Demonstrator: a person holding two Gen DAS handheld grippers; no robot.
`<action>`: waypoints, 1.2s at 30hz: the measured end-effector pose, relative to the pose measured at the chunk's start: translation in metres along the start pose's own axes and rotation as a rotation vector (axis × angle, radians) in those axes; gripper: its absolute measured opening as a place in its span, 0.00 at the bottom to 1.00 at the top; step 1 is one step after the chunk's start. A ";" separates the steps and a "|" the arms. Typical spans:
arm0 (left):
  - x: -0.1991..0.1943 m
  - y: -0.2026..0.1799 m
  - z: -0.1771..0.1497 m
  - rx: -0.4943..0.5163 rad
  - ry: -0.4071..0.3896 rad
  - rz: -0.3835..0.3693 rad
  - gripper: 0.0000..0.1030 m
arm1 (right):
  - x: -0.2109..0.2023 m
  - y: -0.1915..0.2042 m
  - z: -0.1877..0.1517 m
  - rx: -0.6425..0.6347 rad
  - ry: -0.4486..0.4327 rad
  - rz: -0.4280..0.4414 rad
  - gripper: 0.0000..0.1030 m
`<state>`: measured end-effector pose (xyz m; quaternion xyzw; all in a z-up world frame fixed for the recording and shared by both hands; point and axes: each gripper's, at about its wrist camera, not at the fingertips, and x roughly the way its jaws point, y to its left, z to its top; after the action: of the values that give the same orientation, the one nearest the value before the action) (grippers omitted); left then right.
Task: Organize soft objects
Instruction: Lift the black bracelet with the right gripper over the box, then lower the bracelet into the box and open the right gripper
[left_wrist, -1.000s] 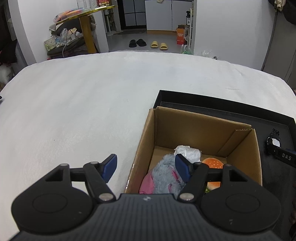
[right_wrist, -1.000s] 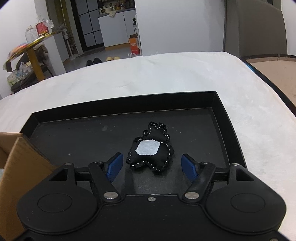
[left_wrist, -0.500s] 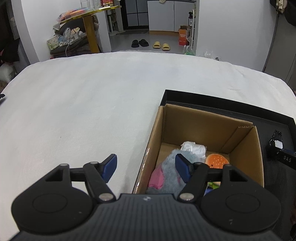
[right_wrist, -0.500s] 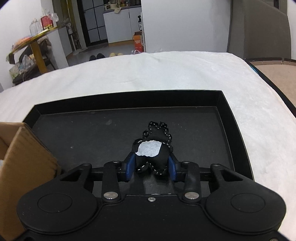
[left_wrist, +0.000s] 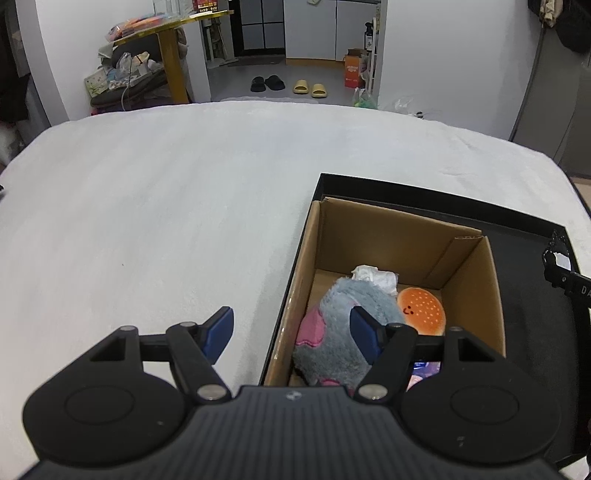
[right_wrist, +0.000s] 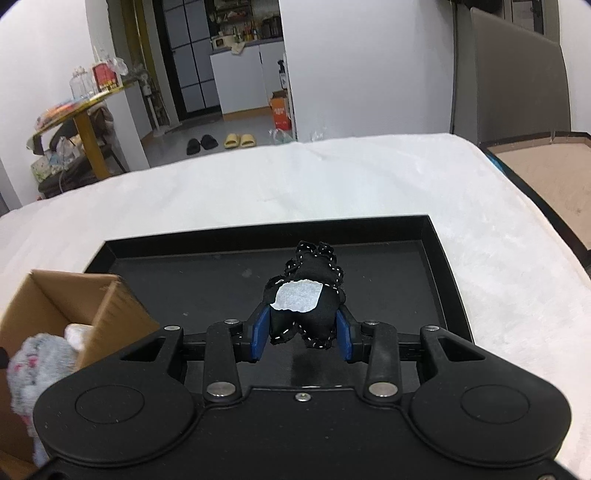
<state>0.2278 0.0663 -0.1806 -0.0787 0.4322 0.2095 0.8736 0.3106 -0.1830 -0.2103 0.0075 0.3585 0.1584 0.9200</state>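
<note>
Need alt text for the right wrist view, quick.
The right gripper is shut on a small black stuffed toy with a white tag, held above a black tray on a white bedcover. A cardboard box of soft toys sits at left.

The black toy (right_wrist: 308, 295) is soft cloth with white stitches along its edge and a rough white patch sewn on it. The blue pads on the right gripper (right_wrist: 302, 334) look like smooth rubber, and its body is matt black plastic with small shiny metal screws. The tray (right_wrist: 432, 273) is matt black. The box (left_wrist: 391, 236) is plain brown cardboard, dull and flat. Inside it, the grey plush (left_wrist: 340, 314) is fuzzy with pink bits, and the orange burger toy (left_wrist: 423, 304) looks soft. The white cover (left_wrist: 166, 192) is fleecy cloth.
</note>
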 end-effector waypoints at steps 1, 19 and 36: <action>-0.001 0.001 0.000 -0.005 0.000 -0.007 0.66 | -0.004 0.001 0.000 0.000 -0.005 0.004 0.36; -0.012 0.009 -0.008 -0.039 -0.001 -0.096 0.63 | -0.051 0.030 0.019 -0.038 -0.035 0.152 0.36; -0.008 0.032 -0.018 -0.075 0.048 -0.178 0.38 | -0.069 0.081 0.012 -0.137 -0.001 0.251 0.37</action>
<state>0.1972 0.0871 -0.1838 -0.1543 0.4363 0.1453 0.8745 0.2475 -0.1251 -0.1455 -0.0106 0.3425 0.2964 0.8915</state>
